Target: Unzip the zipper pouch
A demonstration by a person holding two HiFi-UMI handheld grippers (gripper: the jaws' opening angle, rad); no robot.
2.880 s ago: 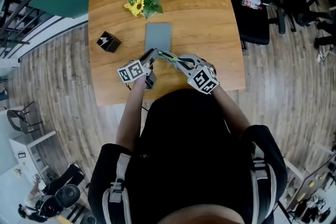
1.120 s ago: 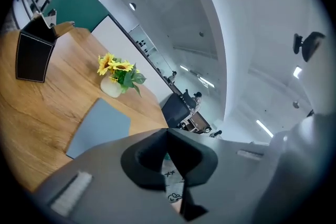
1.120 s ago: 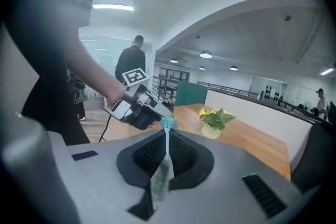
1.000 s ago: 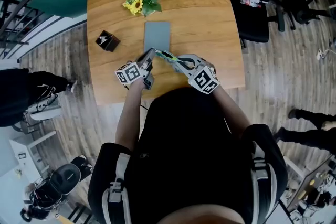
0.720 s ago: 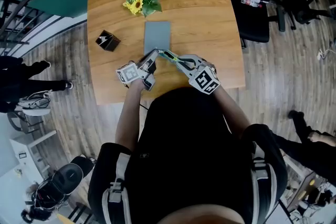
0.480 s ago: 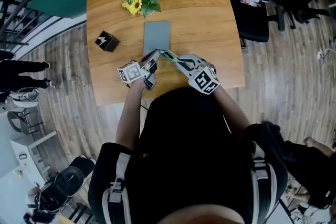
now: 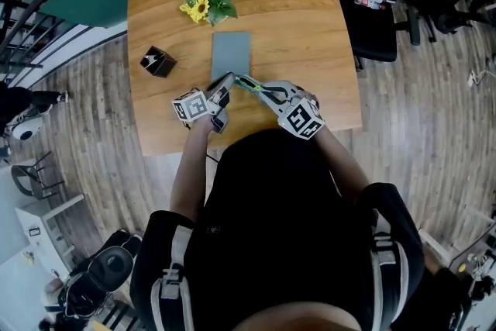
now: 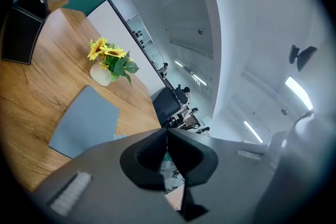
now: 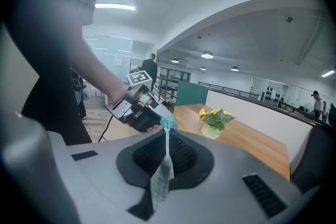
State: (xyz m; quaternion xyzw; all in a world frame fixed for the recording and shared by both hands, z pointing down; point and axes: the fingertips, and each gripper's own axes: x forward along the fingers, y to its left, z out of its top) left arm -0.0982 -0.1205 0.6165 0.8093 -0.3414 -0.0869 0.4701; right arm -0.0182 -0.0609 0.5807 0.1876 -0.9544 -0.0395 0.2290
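Small white-and-teal patterned fabric zipper pouch (image 9: pixel 160 178) is held between our two grippers, above the table. The right gripper (image 9: pixel 167 140) is clamped on it: fabric sits edge-on between the pads, teal end poking out past the tips. The left gripper (image 8: pixel 167 136) meets that teal end from the opposite side. Its jaws are opening but nearly together, pads on a strip of the patterned fabric.

Room: a flat grey rectangular mat (image 7: pixel 232 52) lies just beyond both tips. There is bare light wooden table (image 7: pixel 302 27) to the right of the right gripper, and the table's near edge runs close behind the marker cubes. A small black box (image 7: pixel 160 60) sits out left of the left gripper, and sunflowers in a white vase (image 7: pixel 209 2) stand well beyond the mat.

In the head view we get the pouch only as a green sliver; jaw contact reads from the gripper views alone. The right gripper view shows the hand (image 9: pixel 113 94) on the left gripper. The left gripper view shows a black office chair (image 8: pixel 167 105) past the far table edge.
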